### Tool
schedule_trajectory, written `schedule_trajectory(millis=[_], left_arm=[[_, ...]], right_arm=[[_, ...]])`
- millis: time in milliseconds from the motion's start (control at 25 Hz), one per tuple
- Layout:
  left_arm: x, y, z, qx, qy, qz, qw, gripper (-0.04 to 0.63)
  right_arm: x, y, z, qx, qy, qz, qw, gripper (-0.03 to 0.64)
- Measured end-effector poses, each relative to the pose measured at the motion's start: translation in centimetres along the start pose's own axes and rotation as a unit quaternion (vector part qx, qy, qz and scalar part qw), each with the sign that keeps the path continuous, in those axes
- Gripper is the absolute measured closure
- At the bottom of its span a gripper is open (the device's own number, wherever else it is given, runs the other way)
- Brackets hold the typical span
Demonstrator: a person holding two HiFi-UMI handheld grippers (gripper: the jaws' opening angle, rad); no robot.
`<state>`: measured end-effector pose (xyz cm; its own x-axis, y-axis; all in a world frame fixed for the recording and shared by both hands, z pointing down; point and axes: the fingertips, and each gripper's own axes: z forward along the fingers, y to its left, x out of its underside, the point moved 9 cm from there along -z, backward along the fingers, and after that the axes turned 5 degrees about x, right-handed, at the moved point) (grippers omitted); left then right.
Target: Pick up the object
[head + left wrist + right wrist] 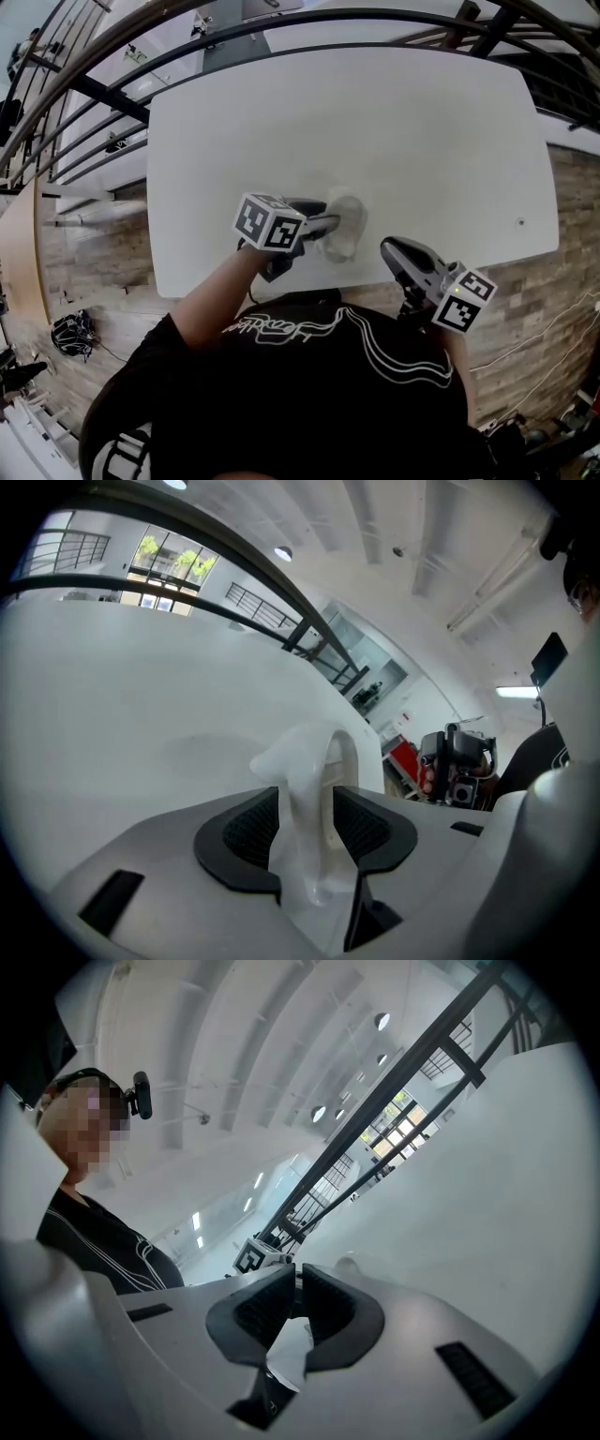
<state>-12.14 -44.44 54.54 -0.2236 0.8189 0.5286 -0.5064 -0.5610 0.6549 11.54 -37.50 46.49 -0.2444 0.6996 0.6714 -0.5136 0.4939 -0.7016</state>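
Observation:
A whitish, see-through cup-like object (pixel 345 230) lies on the white table (pixel 422 141) close to its front edge. My left gripper (pixel 328 225) reaches it from the left. In the left gripper view the object's thin white wall (pixel 314 752) stands between the jaws of the left gripper (pixel 307 797), which are spread wide, with a gap showing at the right pad. My right gripper (pixel 387 247) hovers at the table's front edge, a little right of the object, jaws together and nothing in them. In its own view the right gripper (pixel 299 1274) points across the table towards the left gripper's marker cube (pixel 248 1257).
Dark railings (pixel 112 98) curve round the table's far and left sides. The floor is pale brick, and a black bag (pixel 73 333) lies on it at the left. A small dark dot (pixel 520 222) marks the table's right part. The person's body is right against the front edge.

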Motion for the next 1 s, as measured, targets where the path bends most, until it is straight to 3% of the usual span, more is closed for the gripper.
schedule_trajectory(millis=[240, 1000], left_arm=[[0.07, 0.18, 0.38, 0.019, -0.002, -0.014, 0.9997, 0.460], [0.02, 0.11, 0.28, 0.015, -0.030, -0.044, 0.9985, 0.479]], right_arm=[[0.30, -0.30, 0.12, 0.000, -0.002, 0.008, 1.000, 0.589], [0.32, -0.45, 0.16, 0.001, 0.012, 0.008, 1.000, 0.589]])
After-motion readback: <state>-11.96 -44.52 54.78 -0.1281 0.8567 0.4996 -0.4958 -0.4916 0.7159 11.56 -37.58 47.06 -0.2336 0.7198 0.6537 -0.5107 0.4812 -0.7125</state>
